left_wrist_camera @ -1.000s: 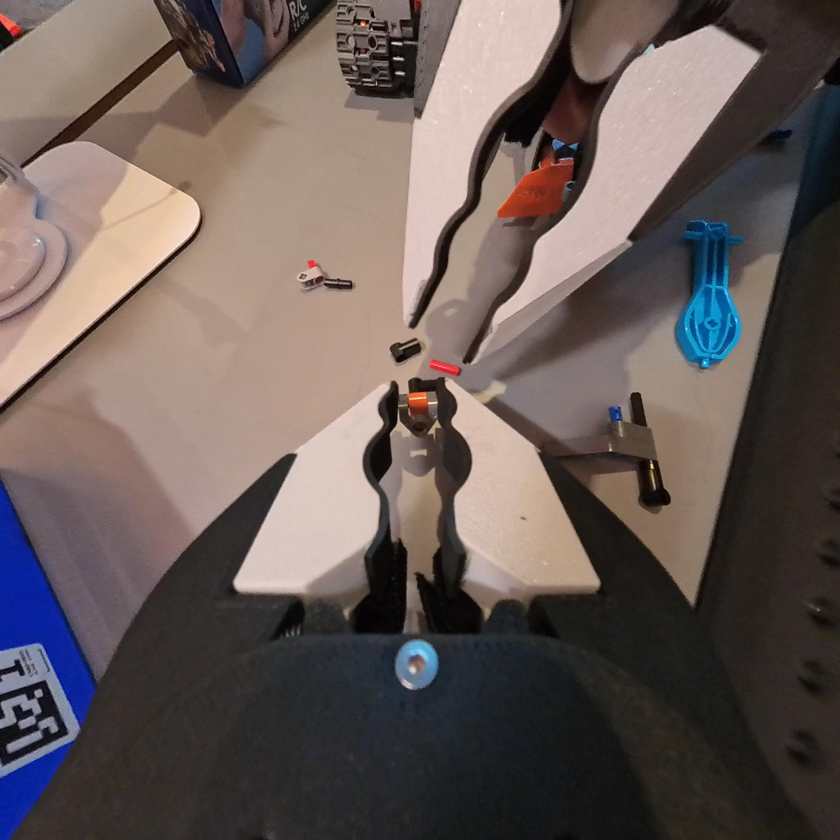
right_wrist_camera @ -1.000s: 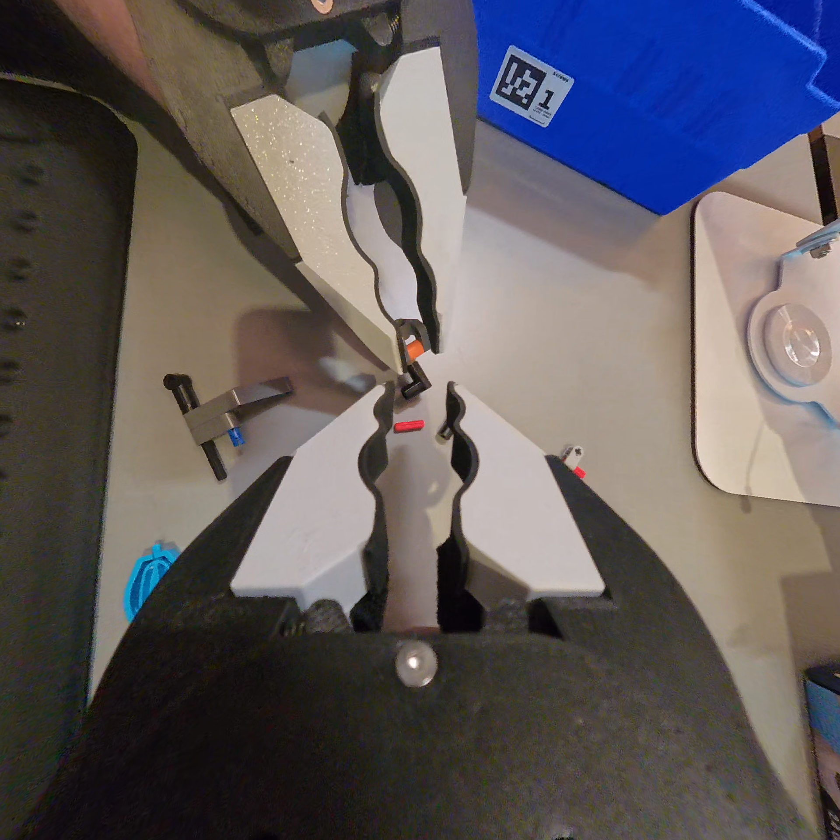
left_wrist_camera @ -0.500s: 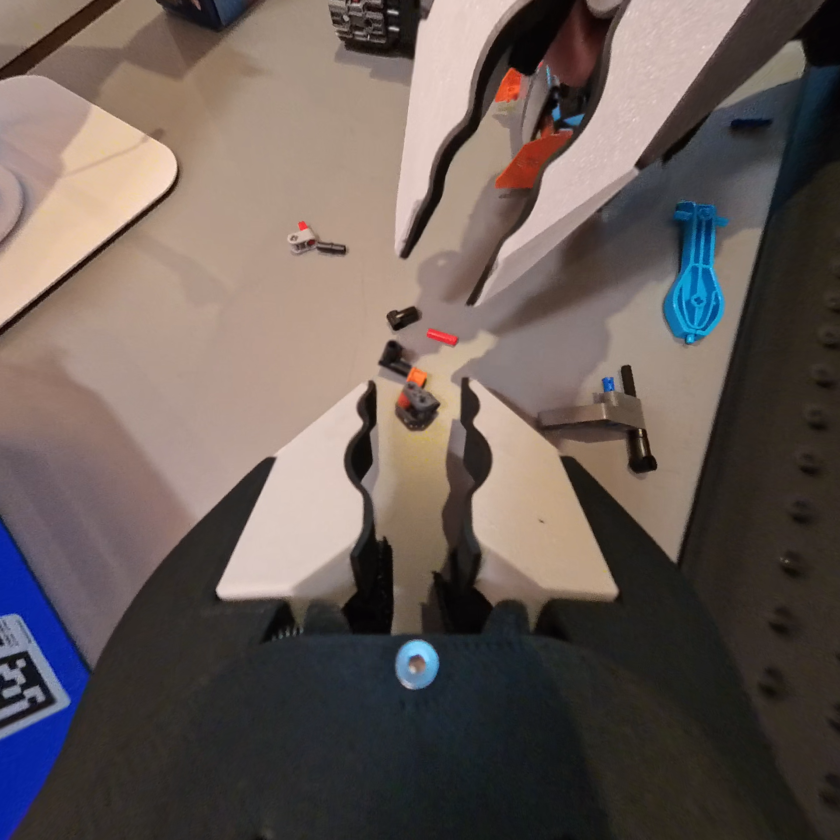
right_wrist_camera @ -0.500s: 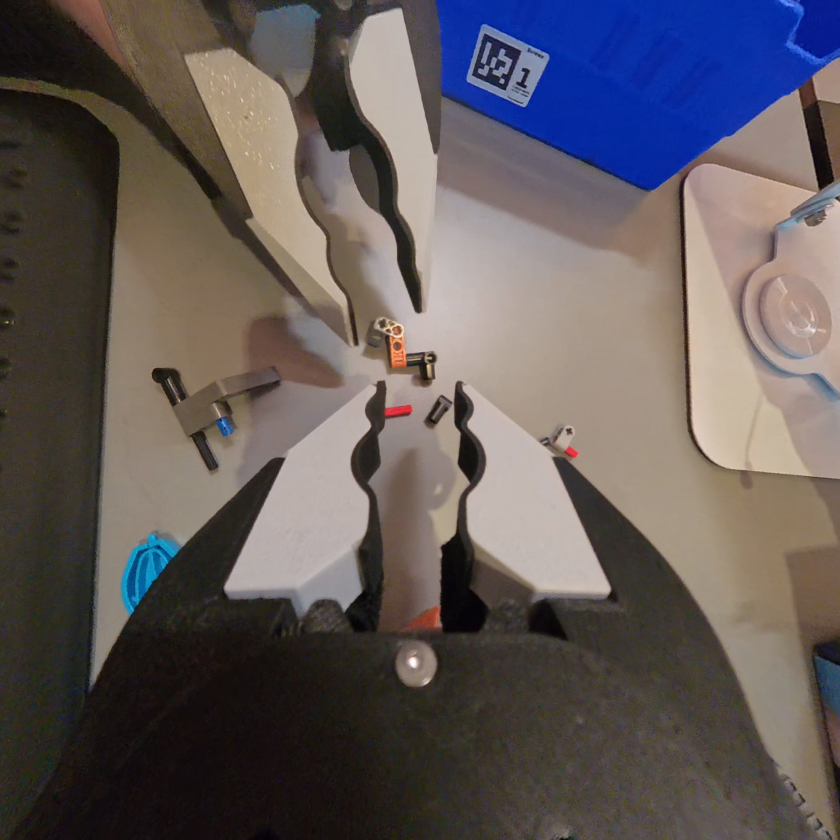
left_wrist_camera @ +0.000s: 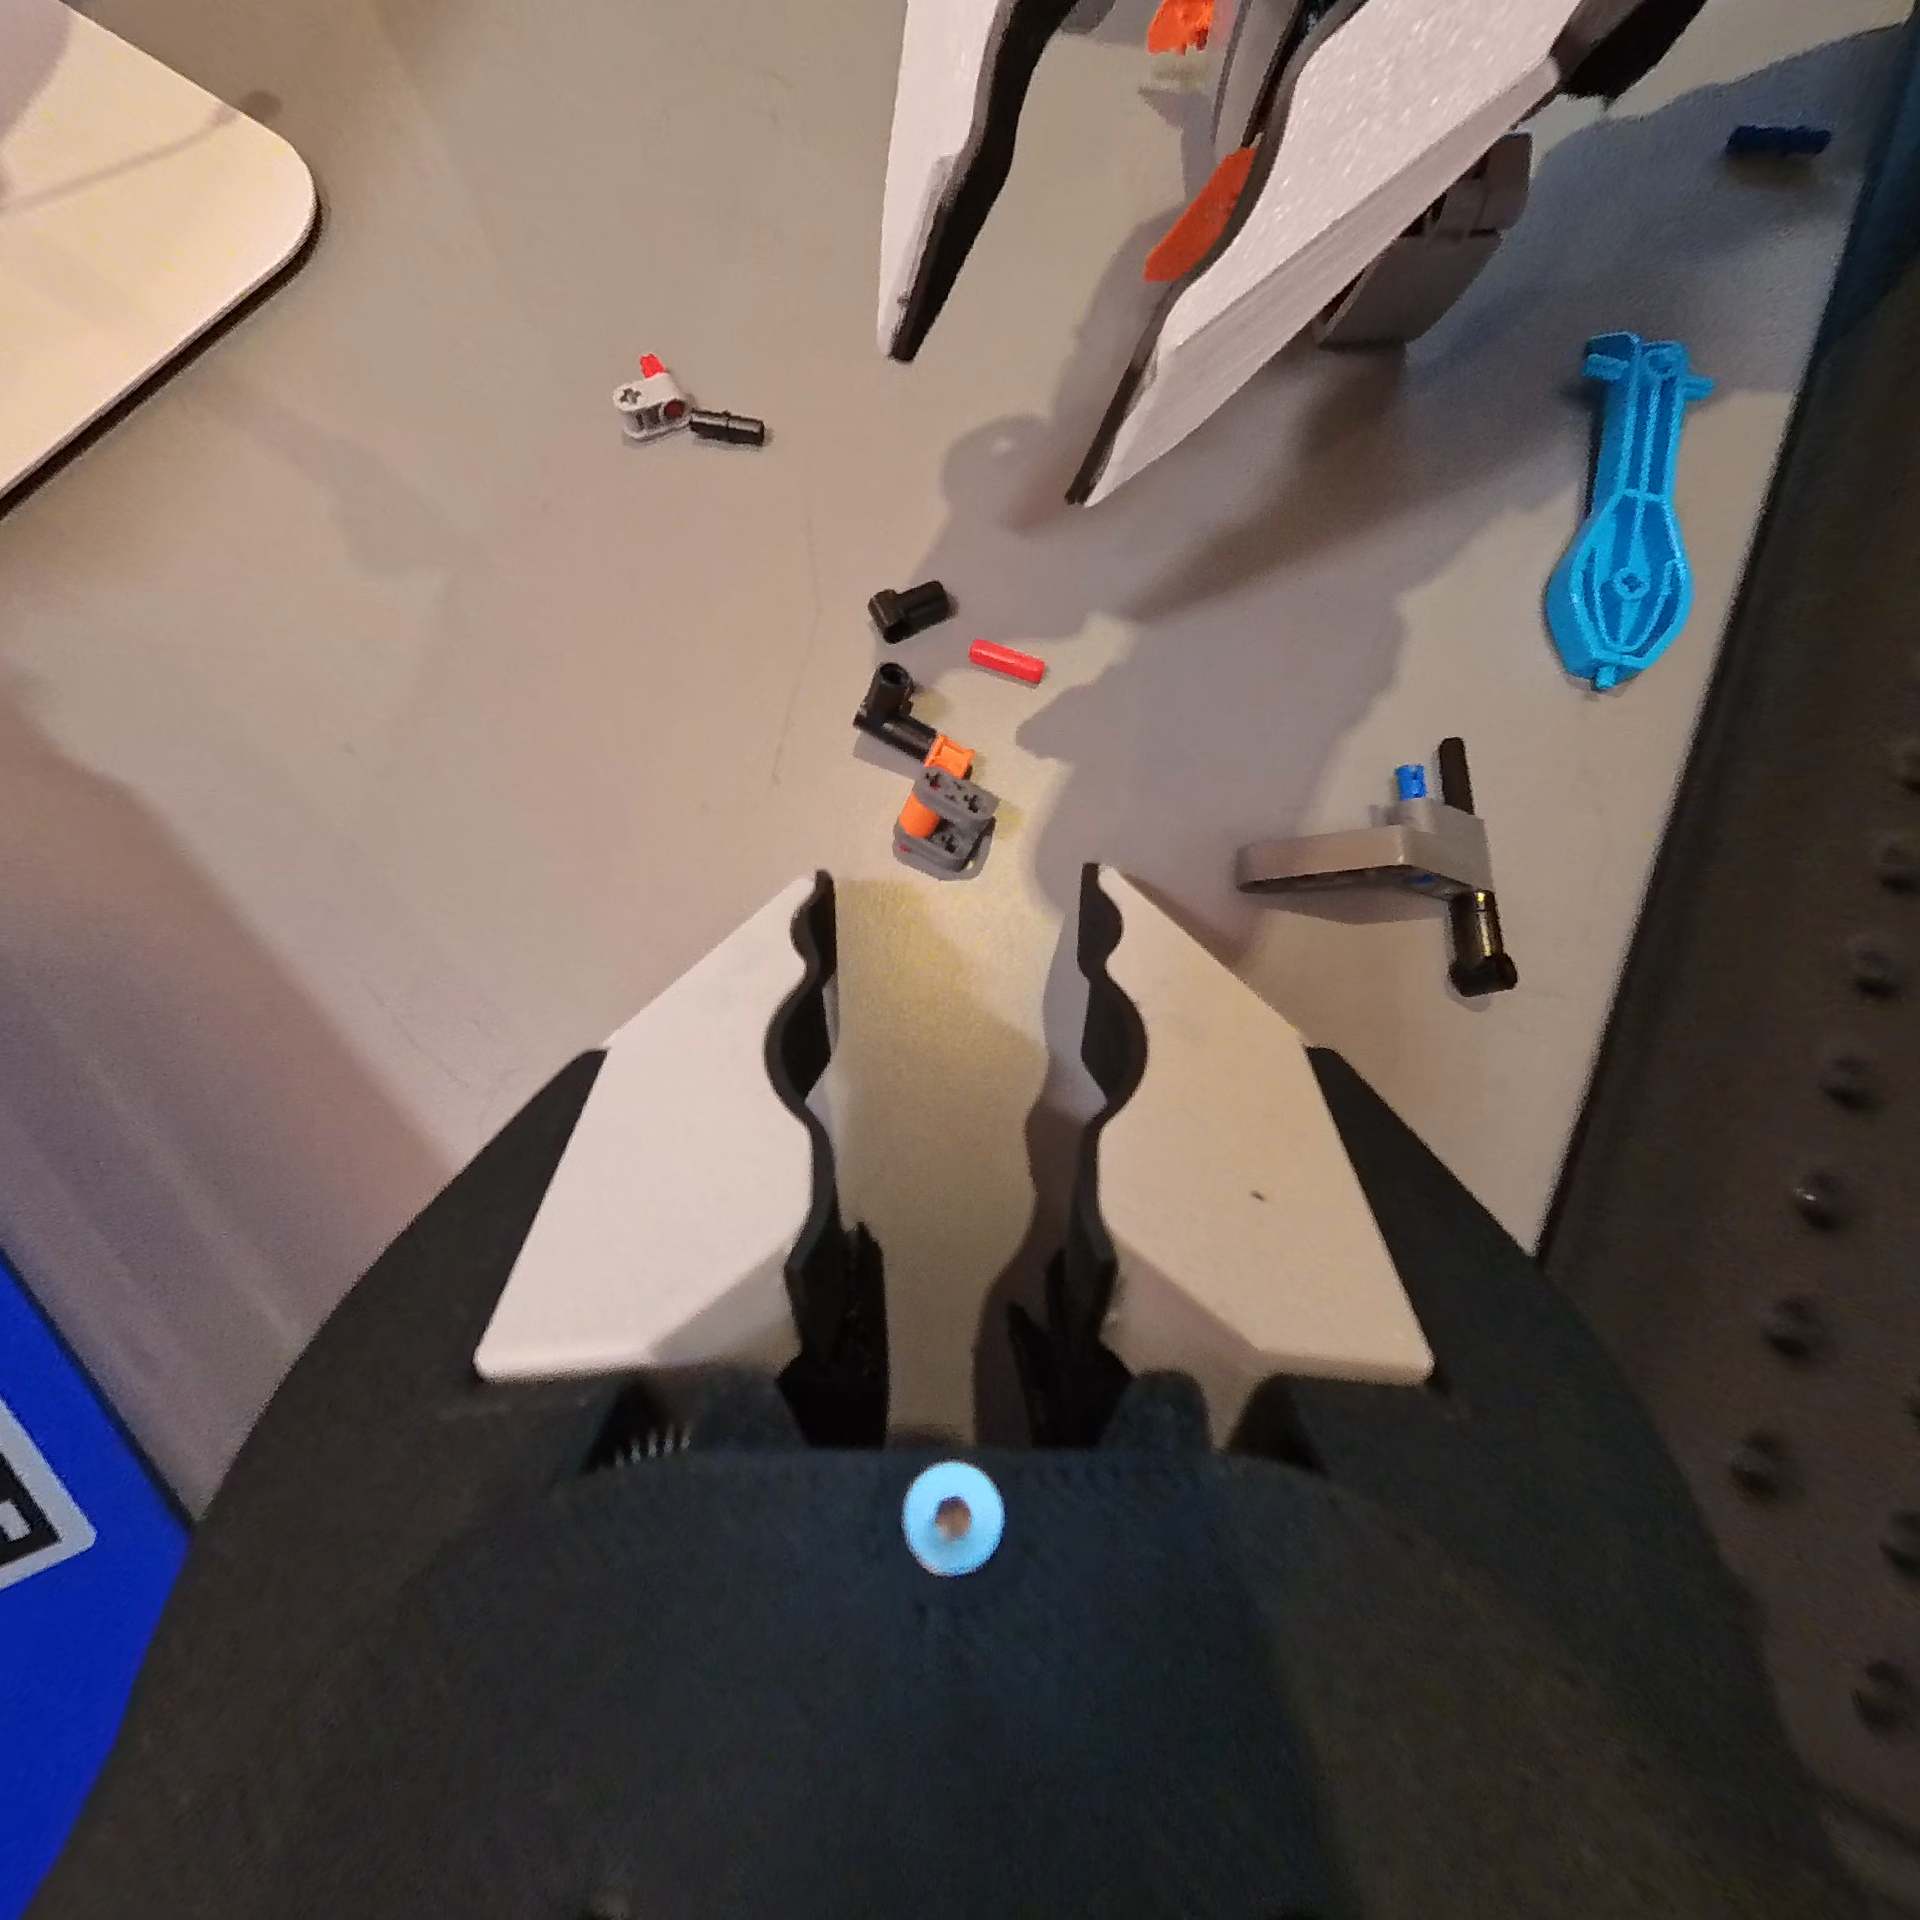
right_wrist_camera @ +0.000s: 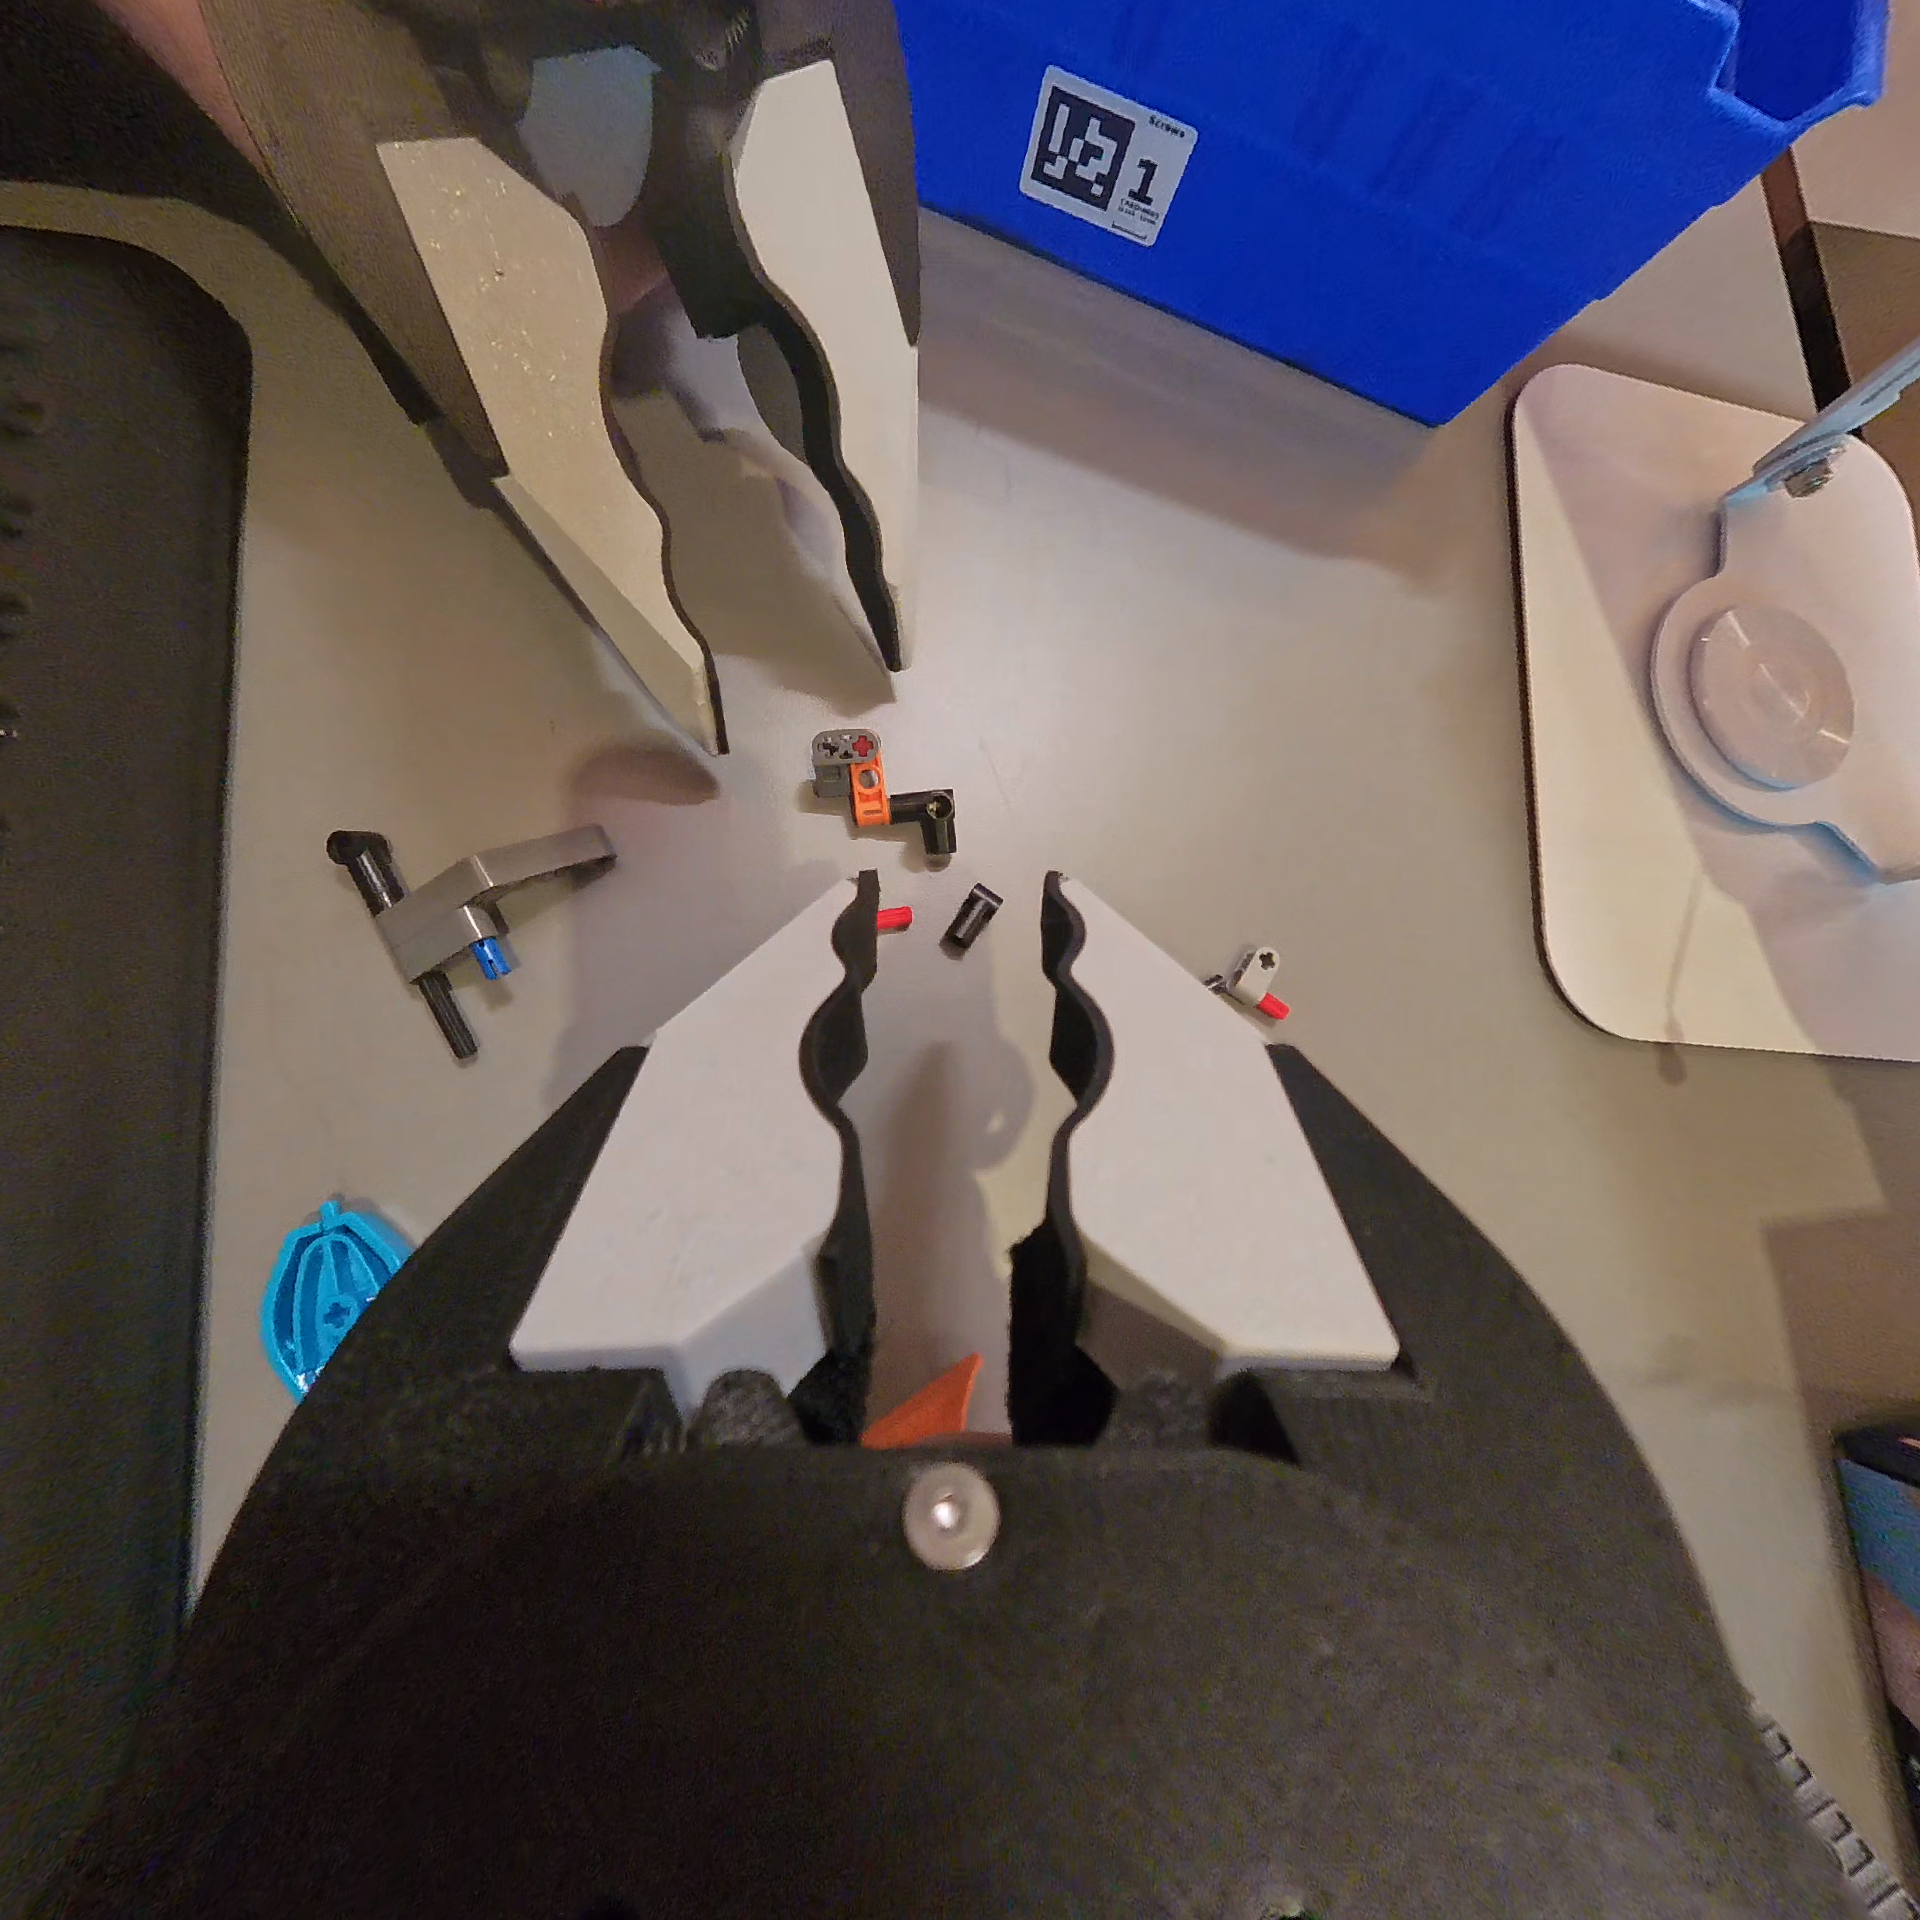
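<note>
Left claw (left_wrist_camera: 954,883) apart, empty, hovering just near of small grey-and-orange piece (left_wrist_camera: 943,810) lying free on desk (left_wrist_camera: 416,675). Right claw (right_wrist_camera: 958,883) apart too, over red pin (right_wrist_camera: 894,916) and black sleeve (right_wrist_camera: 970,916). Grey lever (left_wrist_camera: 1382,862) farther right.

Blue bin (right_wrist_camera: 1403,197) — white sticker (right_wrist_camera: 1107,156) bearing a code marker and print.

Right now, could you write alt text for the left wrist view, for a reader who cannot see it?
The left tongs are open and empty just short of a small grey, orange and black brick assembly lying on a beige table. Beyond it lie a black connector and a red pin, with the right tongs, also open, pointing down from above.
</note>
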The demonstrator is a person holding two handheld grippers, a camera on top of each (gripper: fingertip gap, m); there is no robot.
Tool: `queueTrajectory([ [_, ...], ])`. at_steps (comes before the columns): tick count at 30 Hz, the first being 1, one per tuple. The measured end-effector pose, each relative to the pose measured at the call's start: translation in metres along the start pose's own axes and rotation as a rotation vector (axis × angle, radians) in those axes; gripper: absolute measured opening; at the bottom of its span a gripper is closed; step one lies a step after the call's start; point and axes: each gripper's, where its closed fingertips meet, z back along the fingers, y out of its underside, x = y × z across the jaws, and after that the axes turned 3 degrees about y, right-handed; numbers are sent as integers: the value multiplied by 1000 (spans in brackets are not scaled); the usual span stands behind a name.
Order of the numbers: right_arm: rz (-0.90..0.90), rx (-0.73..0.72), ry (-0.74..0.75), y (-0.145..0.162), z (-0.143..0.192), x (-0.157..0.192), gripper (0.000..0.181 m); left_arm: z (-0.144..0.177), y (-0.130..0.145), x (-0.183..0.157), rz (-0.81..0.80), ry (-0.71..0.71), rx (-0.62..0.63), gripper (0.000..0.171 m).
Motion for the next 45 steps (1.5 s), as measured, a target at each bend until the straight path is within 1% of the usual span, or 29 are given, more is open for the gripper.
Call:
queueTrajectory([
  [15,-28,0,3,-5,3,-1,31,2,4,-2,17,9,1,44],
  [22,-36,62,-26,0,-8,6,33,-3,3,-3,10,6,9,42],
  [29,1,100,-30,3,-19,14,34,-13,-3,-1,-14,-23,13,35],
  [30,0,100,-31,4,-19,14,34,-14,-5,-3,-17,-14,12,32],
  [32,-1,100,-31,4,-20,14,34,-16,-6,-6,-23,1,11,16],
  [33,-2,99,-30,4,-20,14,34,-17,-7,-6,-25,-1,11,15],
  [39,-8,91,-26,4,-19,12,34,-17,-9,-5,-56,-28,7,13],
  [45,-36,59,-16,2,-14,7,34,-10,-20,-4,-105,-67,-23,13],
])
